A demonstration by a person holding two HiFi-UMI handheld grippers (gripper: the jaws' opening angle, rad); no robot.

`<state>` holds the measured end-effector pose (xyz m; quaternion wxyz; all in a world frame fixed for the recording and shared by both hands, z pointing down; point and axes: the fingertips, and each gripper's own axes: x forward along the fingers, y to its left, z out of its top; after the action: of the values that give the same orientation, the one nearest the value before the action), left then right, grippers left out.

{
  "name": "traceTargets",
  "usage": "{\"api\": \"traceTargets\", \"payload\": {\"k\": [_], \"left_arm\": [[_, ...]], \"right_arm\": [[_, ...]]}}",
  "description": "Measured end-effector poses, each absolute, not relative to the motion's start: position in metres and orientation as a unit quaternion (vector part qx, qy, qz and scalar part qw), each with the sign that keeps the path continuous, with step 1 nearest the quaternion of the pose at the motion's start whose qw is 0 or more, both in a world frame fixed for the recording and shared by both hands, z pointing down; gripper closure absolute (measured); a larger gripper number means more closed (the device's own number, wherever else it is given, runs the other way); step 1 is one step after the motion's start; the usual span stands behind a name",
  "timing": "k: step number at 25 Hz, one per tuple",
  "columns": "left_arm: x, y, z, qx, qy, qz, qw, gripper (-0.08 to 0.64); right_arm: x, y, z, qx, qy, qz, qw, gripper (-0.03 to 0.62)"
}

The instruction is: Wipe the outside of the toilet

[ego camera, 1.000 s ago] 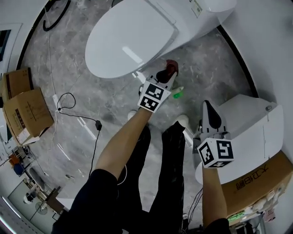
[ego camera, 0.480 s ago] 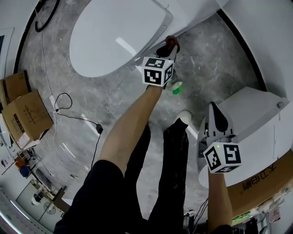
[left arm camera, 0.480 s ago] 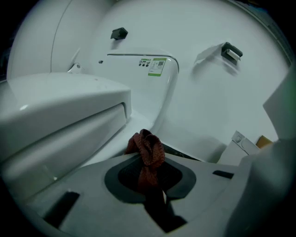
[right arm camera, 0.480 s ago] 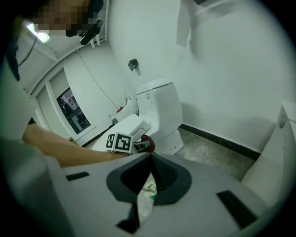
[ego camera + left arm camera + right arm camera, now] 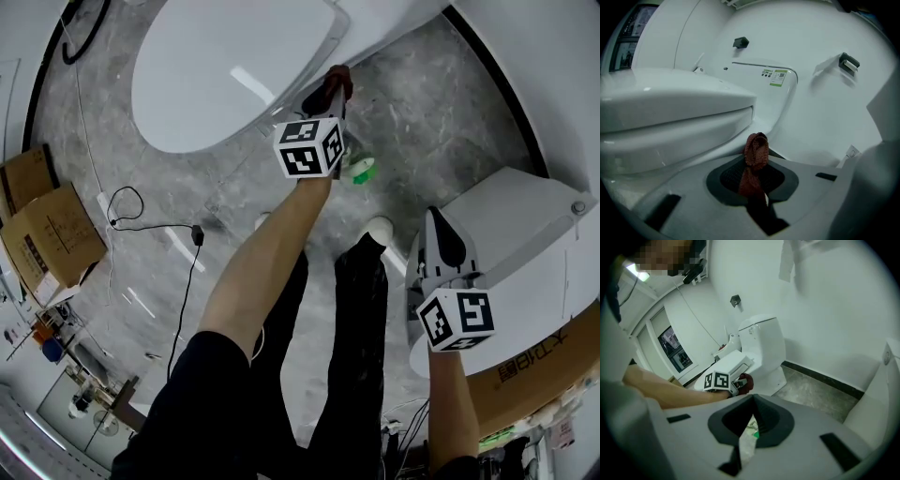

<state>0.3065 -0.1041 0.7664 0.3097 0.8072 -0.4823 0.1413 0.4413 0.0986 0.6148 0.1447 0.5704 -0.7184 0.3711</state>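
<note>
The fingers (image 5: 725, 177) of the left gripper (image 5: 754, 172) are clamping a dark red cloth (image 5: 756, 149), which is standing up from between them as a crumpled, looped wad with a woven texture. In the left gripper view the cloth is sitting at centre frame, right up against the white side of the toilet (image 5: 684, 108), just under the overhanging seat rim; whether it is actually touching the porcelain is hard to tell. The toilet is looking glossy and white, its lid lying shut, with a small green and white label (image 5: 777, 77) showing on its flank toward the upper middle. In the head view the toilet (image 5: 234, 75) is filling the upper left, and the left gripper (image 5: 330, 94) is reaching to its lower right edge with the cloth (image 5: 340, 79) at the tip. The right gripper (image 5: 437, 246) is hanging at the lower right of that view, well apart from the toilet, over a second white fixture (image 5: 525, 234). In the right gripper view its fingers (image 5: 777, 420) are lying nearly together, leaving only a thin slit, and are gripping nothing. A small green item (image 5: 359, 170) is lying on the grey marbled floor (image 5: 441, 122) just below the left gripper.
</note>
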Motion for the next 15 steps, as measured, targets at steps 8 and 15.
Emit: {"api": "traceTargets", "payload": {"k": [8, 15], "left_arm": [[0.269, -0.09, 0.769, 0.801, -0.491, 0.145, 0.311, 0.506], [0.235, -0.073, 0.77, 0.79, -0.505, 0.148, 0.313, 0.506]], "right_arm": [[0.415, 0.094, 0.616, 0.558, -0.728, 0.369, 0.15, 0.592], [0.393, 0.093, 0.614, 0.548, -0.736, 0.367, 0.156, 0.591]]}}
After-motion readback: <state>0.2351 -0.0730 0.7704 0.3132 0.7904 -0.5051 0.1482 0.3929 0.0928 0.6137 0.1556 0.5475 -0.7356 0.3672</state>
